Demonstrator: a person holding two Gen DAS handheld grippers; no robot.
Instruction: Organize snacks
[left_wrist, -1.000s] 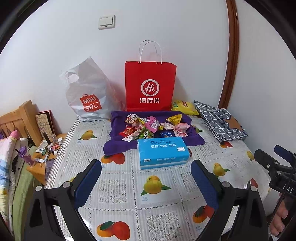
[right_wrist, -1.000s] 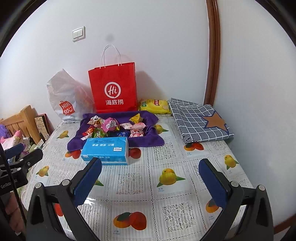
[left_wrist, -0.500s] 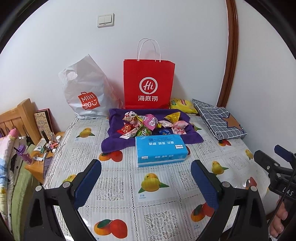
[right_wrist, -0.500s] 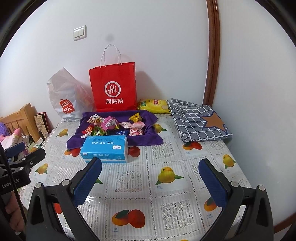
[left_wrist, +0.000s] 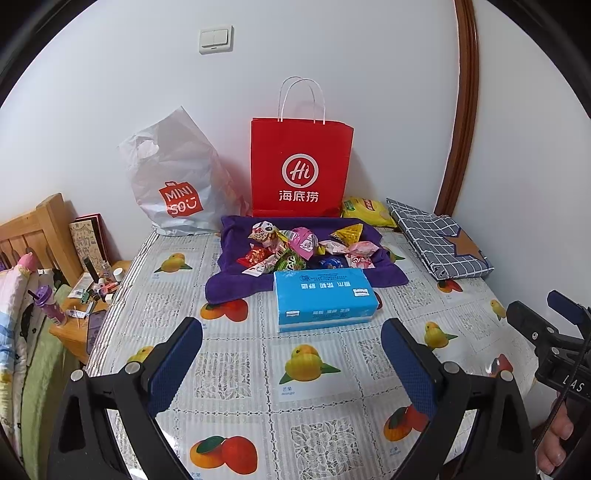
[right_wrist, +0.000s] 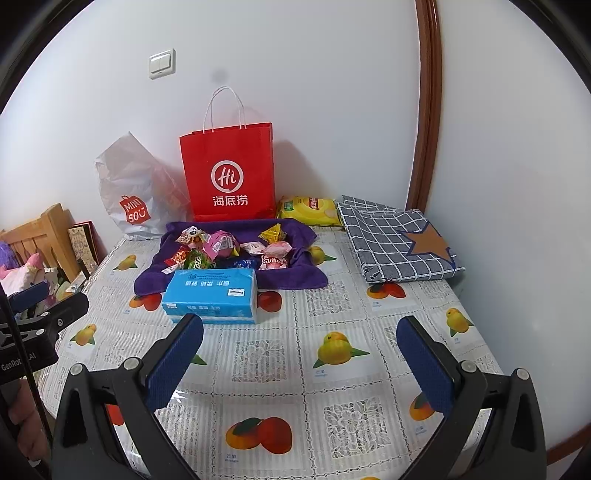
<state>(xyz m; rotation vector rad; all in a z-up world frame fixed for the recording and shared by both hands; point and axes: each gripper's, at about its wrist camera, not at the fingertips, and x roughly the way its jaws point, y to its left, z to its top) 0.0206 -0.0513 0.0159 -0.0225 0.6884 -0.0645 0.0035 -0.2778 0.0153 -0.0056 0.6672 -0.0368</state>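
Observation:
A pile of small wrapped snacks (left_wrist: 295, 247) lies on a purple cloth (left_wrist: 229, 284) at the back of the table; it also shows in the right wrist view (right_wrist: 221, 247). A blue tissue pack (left_wrist: 323, 299) lies just in front of the cloth. A yellow chip bag (left_wrist: 365, 210) lies behind, right of a red paper bag (left_wrist: 301, 166). My left gripper (left_wrist: 291, 365) is open and empty above the table's near part. My right gripper (right_wrist: 301, 365) is open and empty, to the right of the left one.
A white MINISO plastic bag (left_wrist: 173, 184) stands at the back left against the wall. A folded checked cloth with a star (left_wrist: 439, 240) lies at the back right. A wooden stand with small bottles (left_wrist: 85, 295) and a bed sit left of the table (left_wrist: 314, 406).
Both grippers have pulled back and risen slightly, so the tissue pack and snacks sit a little farther away. Both stay open.

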